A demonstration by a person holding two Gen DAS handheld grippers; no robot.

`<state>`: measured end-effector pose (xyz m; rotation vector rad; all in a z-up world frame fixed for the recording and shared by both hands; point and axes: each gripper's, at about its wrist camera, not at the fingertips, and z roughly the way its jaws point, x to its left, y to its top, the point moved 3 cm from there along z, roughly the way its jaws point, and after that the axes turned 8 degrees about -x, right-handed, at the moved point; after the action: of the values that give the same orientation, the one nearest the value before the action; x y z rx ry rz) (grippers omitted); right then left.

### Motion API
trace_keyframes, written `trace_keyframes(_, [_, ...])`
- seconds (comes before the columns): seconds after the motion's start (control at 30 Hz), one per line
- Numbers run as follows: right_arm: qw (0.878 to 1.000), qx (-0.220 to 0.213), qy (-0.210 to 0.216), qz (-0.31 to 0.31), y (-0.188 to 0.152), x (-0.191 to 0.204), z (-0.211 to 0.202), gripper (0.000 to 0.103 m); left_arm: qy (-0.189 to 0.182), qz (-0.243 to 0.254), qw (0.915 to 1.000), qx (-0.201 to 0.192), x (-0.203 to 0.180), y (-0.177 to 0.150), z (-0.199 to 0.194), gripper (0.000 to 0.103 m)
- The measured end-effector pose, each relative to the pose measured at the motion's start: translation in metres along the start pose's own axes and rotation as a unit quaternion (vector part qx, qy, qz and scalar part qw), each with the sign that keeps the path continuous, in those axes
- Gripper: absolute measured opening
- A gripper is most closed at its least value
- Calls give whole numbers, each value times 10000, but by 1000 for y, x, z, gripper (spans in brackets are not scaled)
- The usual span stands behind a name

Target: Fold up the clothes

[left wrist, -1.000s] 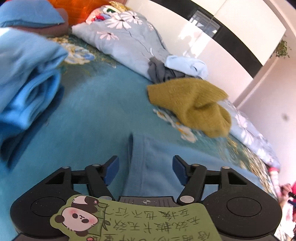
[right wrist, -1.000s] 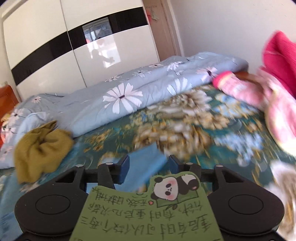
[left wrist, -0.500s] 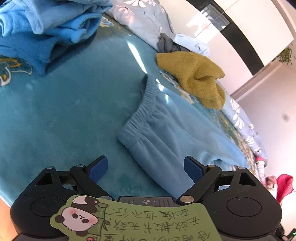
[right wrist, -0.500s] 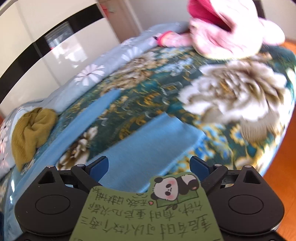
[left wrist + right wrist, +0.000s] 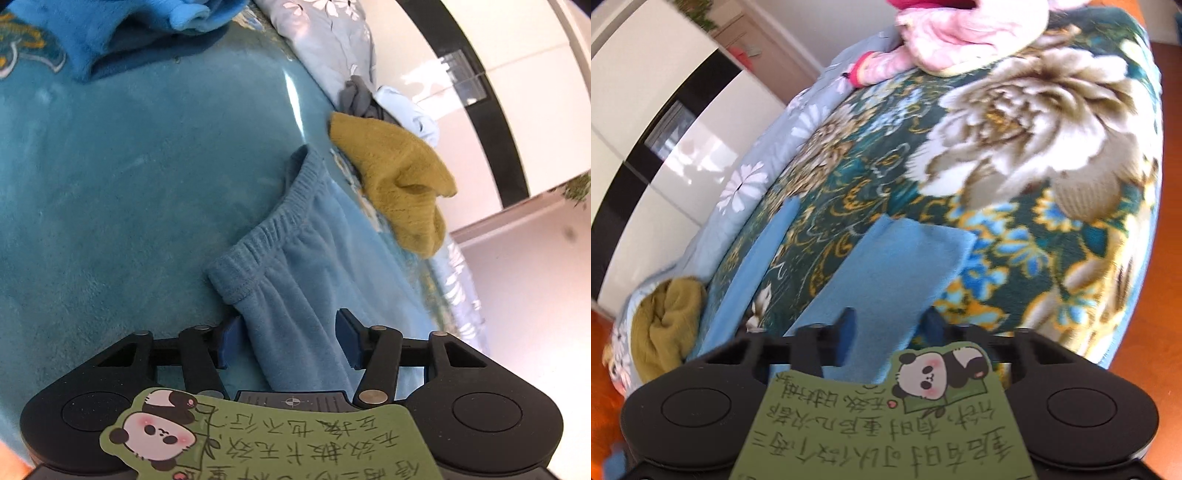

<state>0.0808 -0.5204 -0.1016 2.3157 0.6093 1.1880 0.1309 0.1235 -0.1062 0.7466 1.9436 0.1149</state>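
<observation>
Left wrist: both grippers [image 5: 288,338] [image 5: 888,332] gape, empty, astride the trousers [image 5: 295,266] — waistband at 11 o'clock; pinch both layers squarely.

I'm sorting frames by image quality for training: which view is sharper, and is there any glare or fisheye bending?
Left wrist view: fairly sharp, the blue trousers show waistband stitching; a glare streak crosses the teal blanket; the wardrobe bends strongly. Right wrist view: softer, motion blur smears the floral blanket and the trouser leg; the wardrobe front is overexposed.
</observation>
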Motion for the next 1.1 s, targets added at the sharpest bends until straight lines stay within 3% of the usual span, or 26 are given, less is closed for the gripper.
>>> trace_keyframes(0.1, [9995,33,60,295,2,-8,0,21,-108,-169,9998,-18,5,2,0,49])
trace_keyframes(0.17, [9989,54,127,452,2,-9,2,21,-125,-203,9997,-16,6,3,1,44])
trace_keyframes(0.27, [9974,111,250,673,1,-11,4,16,-37,-228,9997,-38,6,3,1,31])
trace_keyframes(0.3, [9969,183,312,702,1,-9,8,7,-8,-229,9997,-30,5,3,1,21])
trace_keyframes(0.4, [9980,150,265,552,4,2,10,4,135,-120,9998,29,0,8,-2,4])
trace_keyframes(0.77, [9937,-221,1098,16,61,85,14,4,-569,103,9979,-292,-52,55,-17,3])
trace_keyframes(0.93, [9924,-309,1169,-228,81,133,40,4,-771,107,9962,-396,-78,74,-1,3])
trace_keyframes(1.1, [9929,-311,1064,-437,92,174,78,4,-681,-107,9967,-433,-85,97,26,3])
